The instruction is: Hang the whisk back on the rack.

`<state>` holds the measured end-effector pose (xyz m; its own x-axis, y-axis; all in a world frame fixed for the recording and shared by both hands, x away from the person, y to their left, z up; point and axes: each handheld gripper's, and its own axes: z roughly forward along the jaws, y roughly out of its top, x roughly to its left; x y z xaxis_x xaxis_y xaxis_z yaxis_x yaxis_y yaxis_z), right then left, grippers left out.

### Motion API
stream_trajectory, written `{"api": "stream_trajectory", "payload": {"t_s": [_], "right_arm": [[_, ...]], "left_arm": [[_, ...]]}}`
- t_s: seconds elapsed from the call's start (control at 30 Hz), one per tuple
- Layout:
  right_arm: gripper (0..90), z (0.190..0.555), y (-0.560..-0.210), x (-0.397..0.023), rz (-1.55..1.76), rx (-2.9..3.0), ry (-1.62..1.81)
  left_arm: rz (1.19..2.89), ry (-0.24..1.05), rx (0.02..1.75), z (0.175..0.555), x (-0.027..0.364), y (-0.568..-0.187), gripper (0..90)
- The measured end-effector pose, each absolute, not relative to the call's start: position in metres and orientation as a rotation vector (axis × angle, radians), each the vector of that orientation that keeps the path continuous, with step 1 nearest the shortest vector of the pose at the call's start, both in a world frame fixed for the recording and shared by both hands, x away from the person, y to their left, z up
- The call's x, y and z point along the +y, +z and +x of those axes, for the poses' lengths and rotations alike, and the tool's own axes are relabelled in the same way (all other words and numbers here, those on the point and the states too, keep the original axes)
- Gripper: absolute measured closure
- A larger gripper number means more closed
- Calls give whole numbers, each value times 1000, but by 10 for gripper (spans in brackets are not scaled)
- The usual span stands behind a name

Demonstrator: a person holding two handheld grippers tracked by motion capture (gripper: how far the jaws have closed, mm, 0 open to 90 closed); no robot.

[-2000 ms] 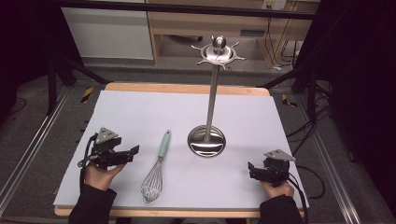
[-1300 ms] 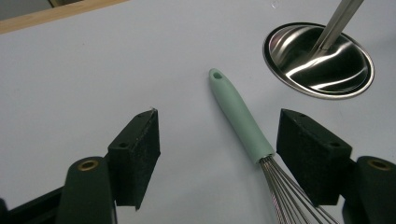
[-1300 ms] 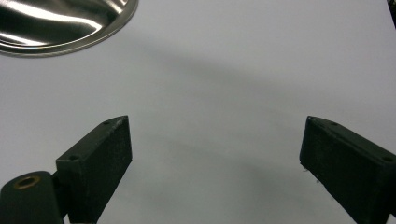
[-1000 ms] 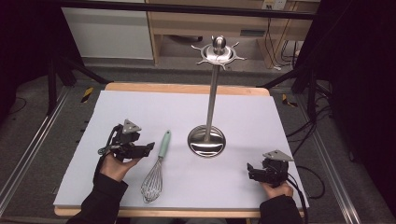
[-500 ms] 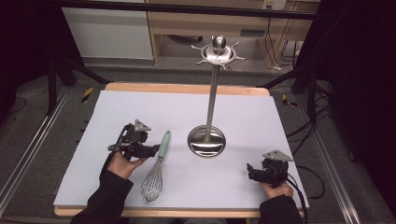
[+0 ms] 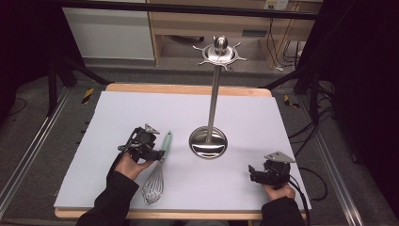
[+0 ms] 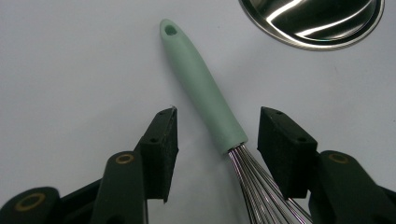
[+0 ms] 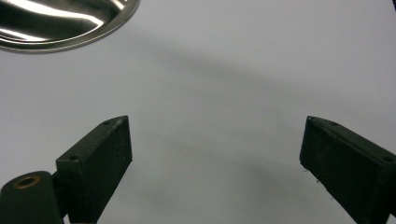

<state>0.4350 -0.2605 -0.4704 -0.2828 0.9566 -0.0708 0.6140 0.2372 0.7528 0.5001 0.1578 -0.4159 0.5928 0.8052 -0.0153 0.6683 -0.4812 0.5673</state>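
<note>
The wide white counter [image 6: 117, 113] with its pale wooden edge carries very little: a tall polished steel utensil stand [image 6: 214, 94] with a round dished base and a ring of hooks at its crown stands near the middle, and a whisk with a mint-green handle and steel wires [image 6: 157, 167] lies flat to the stand's left, handle pointing away from the person, wire head toward the near edge. The left gripper [image 6: 153, 151] sits right at the whisk, and in the left gripper view its jaws are spread either side of the lower end of the green handle [image 7: 203, 88], just above where the wires start, not touching it on either side. The right gripper [image 6: 256, 174] rests low at the near right of the counter, well apart from the stand, jaws spread wide over bare white surface. My guess is that the whisk is about to be picked up, perhaps for one of those hooks; to do it well I would centre the handle between the pads, come down until they bracket its full thickness, and close on the green part, not the springy wires, since the handle tapers and could slip or roll. The sheet looks smooth and matte. Beyond it are dark floor, black stand legs, trailing cables and a light wooden shelf unit.
</note>
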Motion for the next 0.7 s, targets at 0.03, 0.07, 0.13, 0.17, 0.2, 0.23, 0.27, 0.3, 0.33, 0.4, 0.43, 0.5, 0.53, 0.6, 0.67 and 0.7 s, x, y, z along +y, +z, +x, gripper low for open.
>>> {"api": "stream_trajectory", "payload": {"t_s": [0.03,0.07,0.13,0.17,0.2,0.23,0.27,0.3,0.33,0.4,0.43,0.5,0.53,0.6,0.67,0.7], "right_arm": [[96,435,-471,-260,1434,1985,841],[96,435,-471,-260,1434,1985,841],[96,435,-471,-260,1442,1983,837],[96,435,-471,-260,1435,1986,834],[96,435,-471,-260,1442,1984,839],[96,435,-471,-260,1439,1986,840],[96,435,-471,-260,1438,1985,841],[96,435,-471,-260,1443,1984,842],[96,435,-471,-260,1443,1984,841],[96,435,-471,-260,1441,1985,842],[96,435,-471,-260,1441,1985,842],[97,435,-471,-260,1439,1986,841],[96,435,-471,-260,1444,1984,841],[96,435,-471,-260,1442,1985,840],[96,435,-471,-260,1443,1984,841],[96,435,-471,-260,1443,1984,841]], "left_arm": [[2298,337,1171,501,157,-418,476],[2298,337,1171,501,157,-418,481],[2307,323,1176,503,156,-420,488],[2303,305,1187,504,155,-424,506],[2304,287,1190,505,154,-425,513],[2308,270,1190,506,154,-427,523],[2308,256,1195,506,153,-429,532],[2315,244,1195,507,152,-430,541],[2317,238,1195,508,151,-432,550],[2312,231,1203,509,151,-433,563],[2312,231,1203,509,151,-433,569],[2312,221,1215,510,150,-435,577],[2320,236,1226,511,149,-435,577],[2334,250,1234,512,148,-437,580],[2340,240,1245,513,146,-440,584],[2340,240,1245,513,146,-440,589]]}}
